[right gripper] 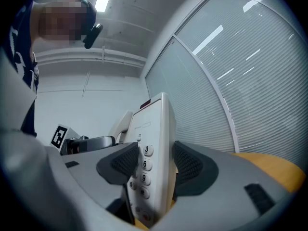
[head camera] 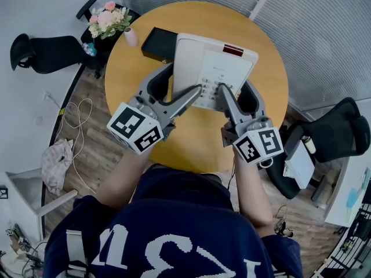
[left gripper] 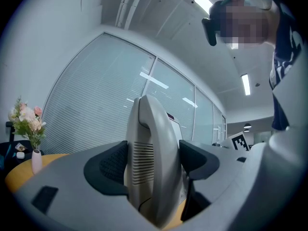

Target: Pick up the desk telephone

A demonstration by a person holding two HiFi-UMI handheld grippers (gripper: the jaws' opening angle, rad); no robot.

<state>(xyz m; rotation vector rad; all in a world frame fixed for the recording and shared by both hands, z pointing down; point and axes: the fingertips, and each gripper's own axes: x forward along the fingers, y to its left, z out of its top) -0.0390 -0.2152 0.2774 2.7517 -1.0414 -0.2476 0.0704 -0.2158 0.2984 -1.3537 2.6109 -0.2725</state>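
Observation:
The white desk telephone [head camera: 211, 62] is held between both grippers over the round yellow table [head camera: 124, 80], and it looks raised and tilted. My left gripper [head camera: 184, 79] is shut on its handset side; in the left gripper view the grey-white handset [left gripper: 149, 129] fills the gap between the dark pads [left gripper: 108, 165]. My right gripper [head camera: 233, 89] is shut on the keypad side. In the right gripper view the telephone's body [right gripper: 156, 129] stands edge-on between the jaws, with number keys [right gripper: 147, 165] facing the left pad. A red strip marks the telephone's far end.
A black box [head camera: 157, 44] lies on the table behind the telephone. A pink vase [head camera: 131, 36] with flowers [head camera: 107, 21] stands at the table's far left edge. Black office chairs [head camera: 43, 52] [head camera: 339, 135] flank the table. Cables lie on the floor [head camera: 75, 117].

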